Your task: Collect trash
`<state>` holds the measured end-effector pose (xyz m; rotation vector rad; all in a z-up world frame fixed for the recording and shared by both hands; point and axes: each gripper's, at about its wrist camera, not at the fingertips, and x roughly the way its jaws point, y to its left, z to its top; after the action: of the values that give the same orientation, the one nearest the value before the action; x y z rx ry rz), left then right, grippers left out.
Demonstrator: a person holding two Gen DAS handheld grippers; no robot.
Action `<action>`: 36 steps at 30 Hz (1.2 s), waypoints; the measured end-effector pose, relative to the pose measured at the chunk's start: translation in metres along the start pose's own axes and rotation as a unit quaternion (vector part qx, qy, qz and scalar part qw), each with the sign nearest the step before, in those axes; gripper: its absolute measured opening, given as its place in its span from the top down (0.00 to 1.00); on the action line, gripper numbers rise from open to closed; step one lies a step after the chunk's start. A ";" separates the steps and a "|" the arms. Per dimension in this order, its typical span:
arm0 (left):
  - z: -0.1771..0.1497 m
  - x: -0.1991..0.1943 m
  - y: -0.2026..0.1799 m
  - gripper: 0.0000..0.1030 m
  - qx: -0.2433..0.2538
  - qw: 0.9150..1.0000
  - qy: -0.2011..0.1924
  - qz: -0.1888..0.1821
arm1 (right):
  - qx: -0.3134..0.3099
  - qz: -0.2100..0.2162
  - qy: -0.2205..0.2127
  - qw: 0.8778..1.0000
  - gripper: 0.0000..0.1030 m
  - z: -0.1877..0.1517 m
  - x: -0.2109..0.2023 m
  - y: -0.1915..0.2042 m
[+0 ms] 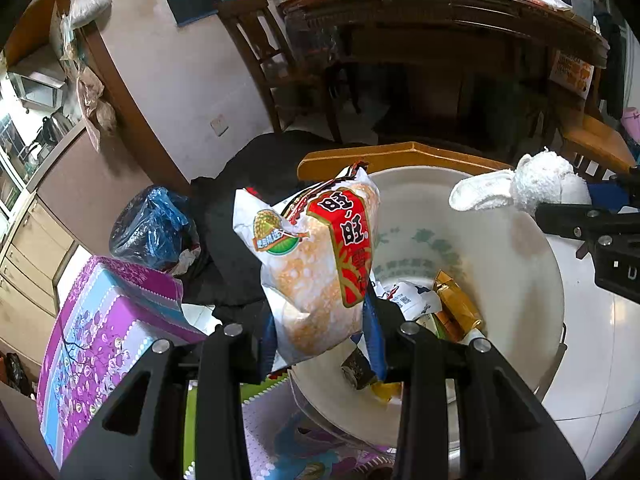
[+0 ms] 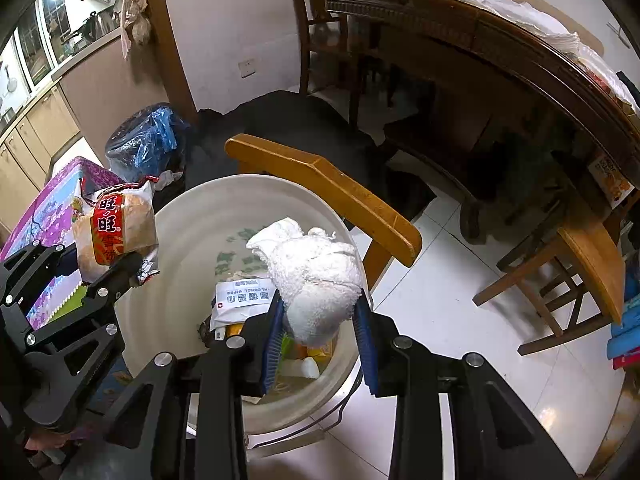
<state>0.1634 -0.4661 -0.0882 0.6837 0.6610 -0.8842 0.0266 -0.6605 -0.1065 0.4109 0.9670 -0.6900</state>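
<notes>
Our left gripper has its 2 blue-padded fingers clamped on the lower end of a rice cracker bag, white with a red label panel and orange printed crackers, and the bag stands up above the fingers over the near left rim of a white bucket. Our right gripper pinches a wad of white towel between its blue pads, and the wad hangs over the bucket's open mouth. From the left wrist view the towel sits off to the upper right, well apart from the bag. Inside the bucket we see an alcohol wipes packet lying on a gold wrapper and some yellow scraps that we cannot make out clearly. A wooden chair back curves just behind the bucket. To the left, a purple floral box lies near a bin lined with a blue plastic bag. A dark wooden table stands farther back on the white tile floor.
</notes>
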 end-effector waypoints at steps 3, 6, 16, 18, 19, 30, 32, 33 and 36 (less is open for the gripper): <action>0.000 0.004 0.000 0.64 -0.003 1.000 0.004 0.001 | -0.005 -0.002 -0.001 1.000 0.66 0.002 0.002 0.003; -0.001 0.010 0.004 0.46 -0.011 1.000 0.005 0.007 | -0.021 -0.010 -0.005 1.000 0.59 0.007 0.005 0.008; -0.002 0.014 0.011 0.39 -0.023 1.000 0.005 0.002 | -0.020 -0.009 -0.004 1.000 0.47 0.013 0.013 0.006; -0.003 0.015 0.009 0.39 -0.021 1.000 0.007 0.002 | -0.021 -0.009 -0.003 1.000 0.47 0.010 0.015 0.004; -0.004 0.015 0.008 0.39 -0.020 1.000 0.007 0.002 | -0.020 -0.007 -0.002 1.000 0.47 0.009 0.015 0.004; -0.037 -0.023 0.008 0.28 -0.036 0.996 -0.075 0.028 | 0.009 -0.009 -0.099 0.995 0.34 -0.050 -0.023 0.008; -0.050 -0.038 0.006 0.25 -0.040 0.994 -0.096 0.029 | 0.006 -0.016 -0.137 0.990 0.28 -0.073 -0.043 0.014; -0.058 -0.049 0.005 0.24 -0.043 0.993 -0.106 0.028 | 0.003 -0.020 -0.153 0.988 0.26 -0.084 -0.052 0.017; -0.076 -0.077 0.003 0.15 -0.046 0.990 -0.134 0.025 | -0.003 -0.027 -0.186 0.982 0.17 -0.111 -0.077 0.023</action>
<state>0.1119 -0.3718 -0.0753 0.4851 0.4392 -0.8738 -0.0543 -0.5498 -0.0978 0.2381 0.6273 -0.7807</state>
